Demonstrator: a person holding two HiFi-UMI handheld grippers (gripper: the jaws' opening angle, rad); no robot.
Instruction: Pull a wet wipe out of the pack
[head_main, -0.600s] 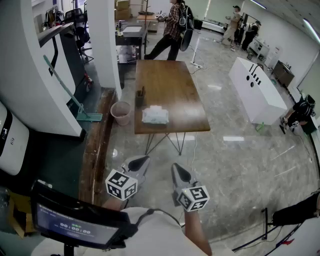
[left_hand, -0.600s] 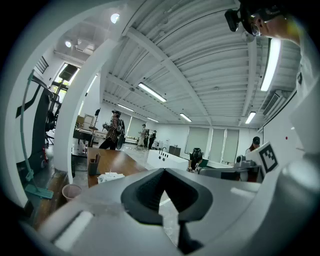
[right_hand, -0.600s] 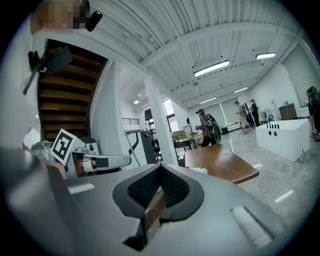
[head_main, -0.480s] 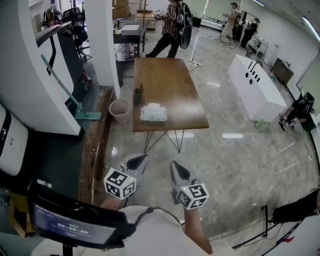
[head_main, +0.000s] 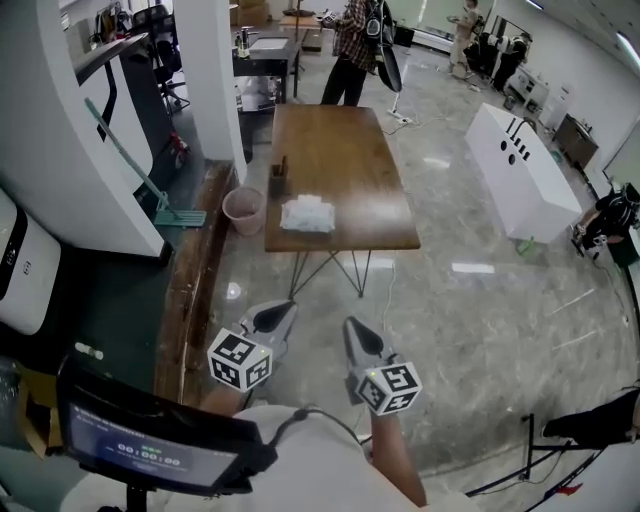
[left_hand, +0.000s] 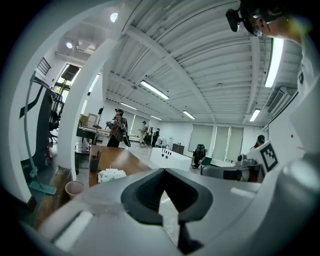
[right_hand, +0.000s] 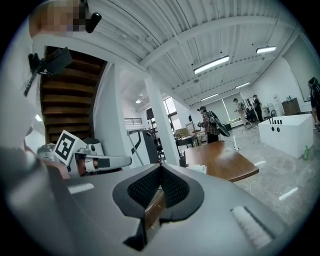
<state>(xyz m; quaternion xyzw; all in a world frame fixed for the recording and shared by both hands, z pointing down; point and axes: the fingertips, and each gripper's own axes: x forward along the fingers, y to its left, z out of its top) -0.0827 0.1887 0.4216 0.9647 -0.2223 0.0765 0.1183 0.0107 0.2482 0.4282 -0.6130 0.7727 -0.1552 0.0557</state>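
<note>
My left gripper (head_main: 284, 312) and right gripper (head_main: 352, 332), jaws pressed together and empty, ride side by side at 6 o'clock. Only the view has swung slightly — the wooden table (head_main: 350, 170) stays well off at 12, so no pull has begun. The wet wipe pack (head_main: 307, 214) lies flat near its near edge, long axis 9 to 3.

The wipe pack (head_main: 307, 214) lies on the counter (head_main: 350, 150) near its front left corner, a holder (head_main: 279, 181) behind it to the left. A bin (head_main: 243, 211) stands on the floor just left of the counter
</note>
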